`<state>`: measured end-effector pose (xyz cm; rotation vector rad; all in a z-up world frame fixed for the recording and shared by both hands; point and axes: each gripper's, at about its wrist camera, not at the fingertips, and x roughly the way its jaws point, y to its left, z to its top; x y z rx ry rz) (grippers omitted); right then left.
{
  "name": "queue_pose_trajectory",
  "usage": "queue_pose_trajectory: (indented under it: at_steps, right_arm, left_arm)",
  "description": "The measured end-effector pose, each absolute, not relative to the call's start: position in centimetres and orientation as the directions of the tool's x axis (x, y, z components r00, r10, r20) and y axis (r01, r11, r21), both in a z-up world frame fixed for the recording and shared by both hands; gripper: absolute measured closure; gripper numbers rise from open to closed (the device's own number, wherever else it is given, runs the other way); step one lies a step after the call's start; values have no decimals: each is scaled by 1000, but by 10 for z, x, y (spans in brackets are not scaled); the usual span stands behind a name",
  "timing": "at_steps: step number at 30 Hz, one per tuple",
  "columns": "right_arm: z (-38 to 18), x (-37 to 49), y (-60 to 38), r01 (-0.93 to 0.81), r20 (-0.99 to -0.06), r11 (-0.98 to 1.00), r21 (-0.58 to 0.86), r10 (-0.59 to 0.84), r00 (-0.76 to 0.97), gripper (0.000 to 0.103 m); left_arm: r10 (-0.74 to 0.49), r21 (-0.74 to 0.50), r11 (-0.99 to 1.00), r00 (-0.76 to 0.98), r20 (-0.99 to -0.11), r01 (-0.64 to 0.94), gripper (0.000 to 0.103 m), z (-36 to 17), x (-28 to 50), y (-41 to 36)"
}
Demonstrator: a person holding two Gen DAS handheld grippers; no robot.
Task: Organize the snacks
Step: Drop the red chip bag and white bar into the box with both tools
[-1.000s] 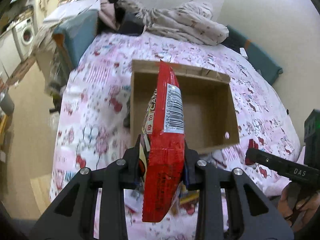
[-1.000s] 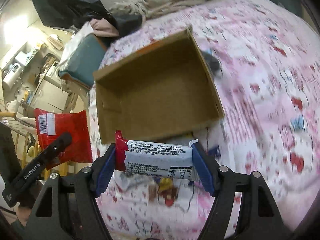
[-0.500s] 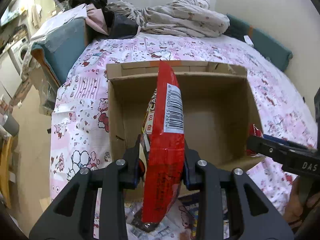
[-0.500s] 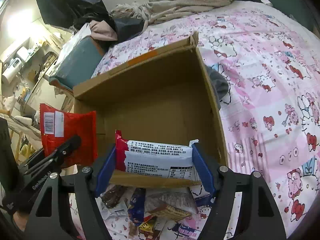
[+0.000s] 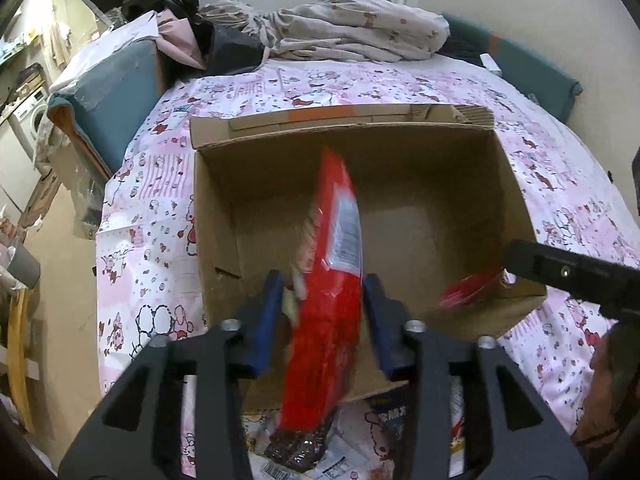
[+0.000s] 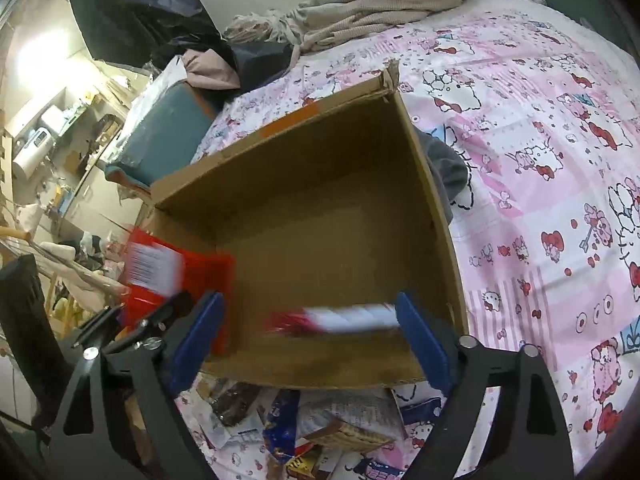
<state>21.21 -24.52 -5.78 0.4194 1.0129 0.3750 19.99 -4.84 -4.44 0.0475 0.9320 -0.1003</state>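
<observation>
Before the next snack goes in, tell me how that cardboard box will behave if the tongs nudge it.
The cardboard box looks nearly empty, so it is probably light and would slide. It rests on a soft bedsheet, so it may rock or tip rather than glide. Its thin walls and the torn corner would likely flex.

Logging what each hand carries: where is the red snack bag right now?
In the left wrist view the red snack bag stands on edge between the left gripper fingers, which look parted, over the near edge of the cardboard box.

Red snack bag [image 5: 328,304]; brown cardboard box [image 5: 424,184]; pink cartoon-print bedsheet [image 6: 552,168]; blue-padded tool [image 5: 324,320]; teal cushion [image 5: 116,96].
</observation>
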Motion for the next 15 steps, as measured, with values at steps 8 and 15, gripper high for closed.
queue_pose_trajectory:
  at_steps: [8, 15]
  right_arm:
    - [-49, 211, -255, -92, -707, 856, 509, 477, 522, 3]
    - [-40, 204, -257, -99, -702, 864, 494, 463, 541, 3]
  left_arm:
    - [-83, -21, 995, 652, -754, 102, 8, -26, 192, -46]
    - [-86, -35, 995, 661, -746, 90, 8, -19, 185, -40]
